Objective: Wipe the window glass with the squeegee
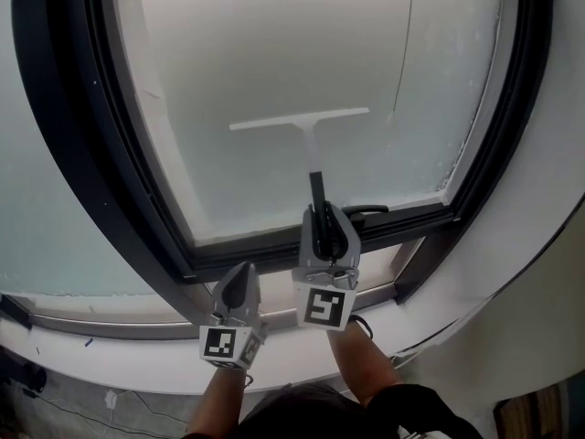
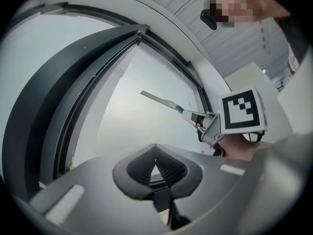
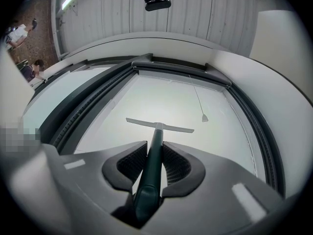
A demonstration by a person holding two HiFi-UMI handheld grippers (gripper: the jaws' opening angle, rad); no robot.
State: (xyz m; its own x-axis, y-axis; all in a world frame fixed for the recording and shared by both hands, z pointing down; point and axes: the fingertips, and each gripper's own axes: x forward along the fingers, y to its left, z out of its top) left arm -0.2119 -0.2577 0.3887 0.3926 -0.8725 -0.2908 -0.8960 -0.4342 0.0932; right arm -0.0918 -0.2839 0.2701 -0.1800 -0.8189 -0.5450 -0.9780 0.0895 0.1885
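I'm gripping the squeegee with my right gripper, jaws clamped on both sides of its dark handle, low down near the butt end. The shaft is running straight out ahead of the jaws and the pale blade is sitting crosswise at the far end, against the window glass. From the head view the blade looks flat on the pane, though I can't be certain it is pressing along its whole length.

My left gripper is hanging just beside the right one and a little lower, its pads together with nothing between them.

The squeegee is looking light and stiff to me: a thin rigid handle and a soft rubber edge. With the grip this far back, I reckon the blade will be wanting to twist or lift at one end, and the smooth handle could be slipping round in the ridged pads. A firmer hold would be further up the handle, nearer the blade. The pull cord is dangling ahead of the blade, off to its right, so I'm minding that it could snag on the blade.
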